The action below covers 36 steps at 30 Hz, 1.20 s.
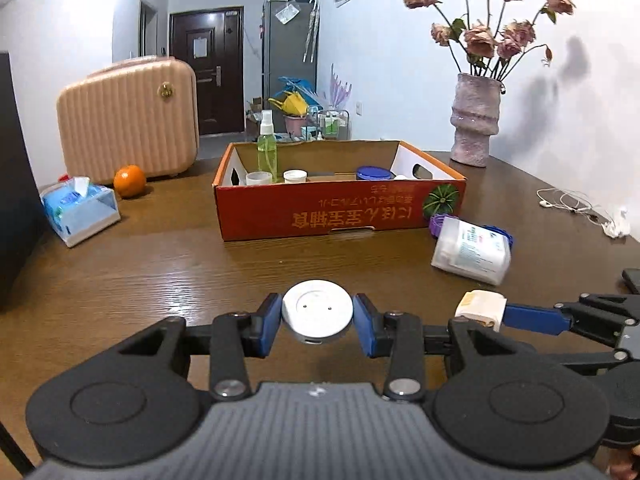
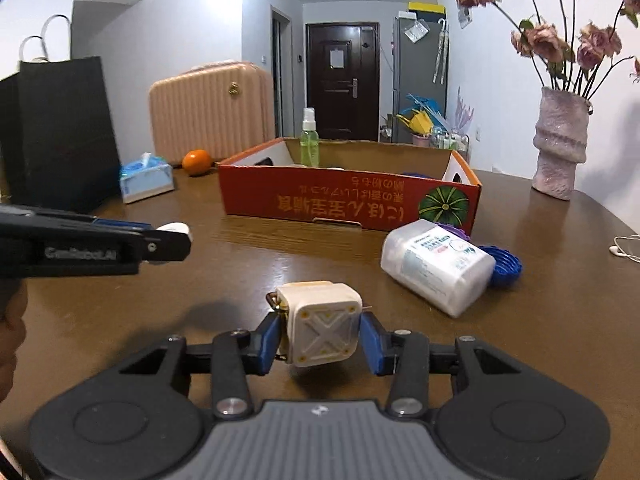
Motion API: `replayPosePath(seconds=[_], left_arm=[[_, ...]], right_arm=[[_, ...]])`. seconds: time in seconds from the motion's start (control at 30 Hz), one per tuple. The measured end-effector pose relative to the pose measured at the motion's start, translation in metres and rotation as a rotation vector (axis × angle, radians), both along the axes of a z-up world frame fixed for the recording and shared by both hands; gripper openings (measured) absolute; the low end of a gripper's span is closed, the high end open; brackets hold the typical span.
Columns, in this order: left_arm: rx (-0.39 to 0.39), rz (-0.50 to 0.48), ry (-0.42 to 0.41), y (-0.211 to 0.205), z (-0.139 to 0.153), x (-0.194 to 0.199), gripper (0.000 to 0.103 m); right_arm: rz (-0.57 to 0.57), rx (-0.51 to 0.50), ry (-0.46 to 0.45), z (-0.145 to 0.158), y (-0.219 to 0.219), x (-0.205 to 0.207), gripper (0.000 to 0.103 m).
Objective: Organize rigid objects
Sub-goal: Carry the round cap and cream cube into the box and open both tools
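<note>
Left tongs clenched on round white disc-shaped device; right tongs clenched on cream square plastic block. Both carried above brown wooden desk, short of open red cardboard box. Judgement: clear near wall first, lower into free floor space, release one item at a time.

Both handheld tools look alike: the left gripper and right gripper each have a ribbed grey body, two round black discs at the sides, black link bars with silver screw heads, and blue pads on the fingers. Pale lettering runs along the left one's black side.
</note>
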<state>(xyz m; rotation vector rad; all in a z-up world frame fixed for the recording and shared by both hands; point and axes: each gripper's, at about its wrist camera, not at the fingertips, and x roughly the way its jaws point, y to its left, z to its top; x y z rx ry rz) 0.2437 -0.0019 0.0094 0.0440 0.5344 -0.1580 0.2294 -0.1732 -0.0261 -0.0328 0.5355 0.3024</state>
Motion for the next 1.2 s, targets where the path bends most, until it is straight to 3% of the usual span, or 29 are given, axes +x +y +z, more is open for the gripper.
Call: replayPosePath(seconds=[0.17,0.37,0.5,0.63,0.77,1.0,1.07,1.2], left_arm=[[-0.007,-0.004,-0.035,-0.008,0.013,-0.021,0.04],[-0.012,0.005,-0.04,-0.013,0.017,-0.023,0.04],[-0.064,-0.025,-0.047,-0.01,0.034,0.0,0.04],[-0.042,-0.026,-0.069,-0.009,0.053,0.058,0.04],[-0.024,-0.076,-0.008,-0.012,0.063,0.146,0.04],[0.042,-0.063,0.204,-0.018,0.035,0.316,0.04],[0.035,-0.072,0.246,-0.016,0.026,0.342,0.04],[0.089,-0.082,0.3,-0.015,0.004,0.376,0.04]], right_arm=[[0.003,0.022,-0.034,0.009,-0.008,-0.026,0.042],[0.005,0.041,-0.053,0.014,-0.021,-0.029,0.042],[0.009,0.014,-0.069,0.018,-0.027,-0.016,0.042],[0.035,0.02,-0.103,0.036,-0.033,0.013,0.042],[0.078,0.003,-0.13,0.062,-0.038,0.076,0.042],[0.12,-0.015,0.06,0.081,-0.028,0.268,0.042],[0.112,-0.017,0.127,0.073,-0.021,0.319,0.042],[0.104,-0.125,0.27,0.05,0.007,0.399,0.042]])
